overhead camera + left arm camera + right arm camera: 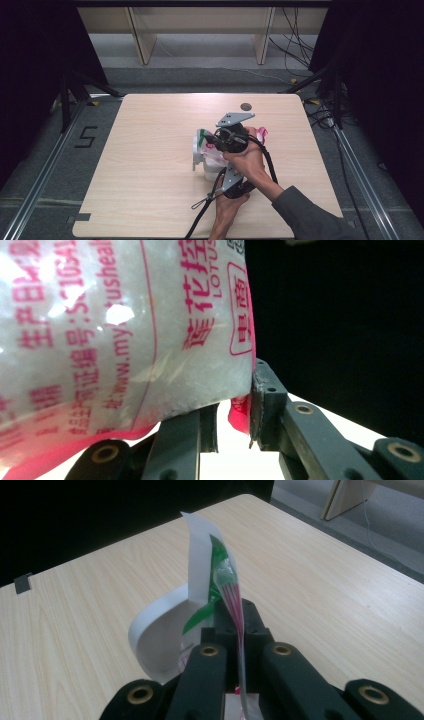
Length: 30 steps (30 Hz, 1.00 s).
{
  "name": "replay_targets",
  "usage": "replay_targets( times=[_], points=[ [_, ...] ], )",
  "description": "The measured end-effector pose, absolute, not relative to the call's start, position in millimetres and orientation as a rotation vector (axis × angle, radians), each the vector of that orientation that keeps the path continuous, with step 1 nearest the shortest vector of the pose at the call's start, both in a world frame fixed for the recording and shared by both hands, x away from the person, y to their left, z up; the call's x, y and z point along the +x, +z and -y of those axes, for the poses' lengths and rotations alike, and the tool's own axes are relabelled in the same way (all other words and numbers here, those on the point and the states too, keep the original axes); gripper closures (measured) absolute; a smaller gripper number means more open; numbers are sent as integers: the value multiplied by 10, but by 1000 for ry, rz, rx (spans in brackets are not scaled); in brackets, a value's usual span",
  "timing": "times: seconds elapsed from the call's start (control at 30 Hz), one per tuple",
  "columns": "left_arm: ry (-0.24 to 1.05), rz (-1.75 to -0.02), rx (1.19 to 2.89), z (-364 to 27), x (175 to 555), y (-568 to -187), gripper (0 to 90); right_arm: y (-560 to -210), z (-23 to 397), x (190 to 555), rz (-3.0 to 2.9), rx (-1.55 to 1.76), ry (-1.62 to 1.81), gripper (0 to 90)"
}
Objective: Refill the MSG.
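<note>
Pinching a plastic bag over mid-worktop
Right tongs (235, 630), hand reaching forward, clamp the printed plastic bag (125, 325); left tongs (232, 415), nearer the front edge, grip its pink corner.

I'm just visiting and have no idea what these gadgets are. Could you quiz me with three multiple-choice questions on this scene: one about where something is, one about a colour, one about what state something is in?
1. Where does the white container stand?
A. on the floor
B. on the wooden table
C. on a shelf

2. What colour is the printing on the clear plastic bag?
A. blue
B. black
C. pink-red

3. How is the right gripper set?
A. wide open, nothing in it
B. closed on the bag's thin edge
C. lying flat on the table

Answers:
1 B: the right gripper view shows the container resting on the light wood tabletop.
2 C: the left gripper view shows pink-red characters and letters on the bag.
3 B: in the right gripper view its jaws meet with the bag's edge pinched between them.
</note>
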<state>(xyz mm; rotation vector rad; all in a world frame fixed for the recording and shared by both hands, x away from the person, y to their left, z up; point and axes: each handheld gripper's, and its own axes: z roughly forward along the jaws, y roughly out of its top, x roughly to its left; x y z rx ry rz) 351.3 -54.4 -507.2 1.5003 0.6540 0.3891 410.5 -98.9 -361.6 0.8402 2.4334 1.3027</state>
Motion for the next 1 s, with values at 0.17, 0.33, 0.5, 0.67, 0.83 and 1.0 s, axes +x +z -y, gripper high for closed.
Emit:
replay_targets(
  times=[0.17,0.33,0.5,0.67,0.83,1.0],
  points=[
    [390,-654,1504,541,3513,-5065,755,-3621,982,4111,-2434,839,1304,900],
    [400,-660,1528,538,3508,-5038,756,-3614,986,4112,-2409,836,1318,900],
    [401,-660,1525,559,3516,-5014,756,-3576,1017,4118,-2421,852,1303,900],
    [397,-655,1513,571,3522,-5013,756,-3553,1023,4128,-2422,807,1306,900],
    [389,-648,1493,583,3534,-5019,757,-3559,1014,4128,-2414,809,1307,900],
    [385,-645,1498,583,3535,-5023,756,-3567,1004,4130,-2441,830,1274,900]
  ],
)
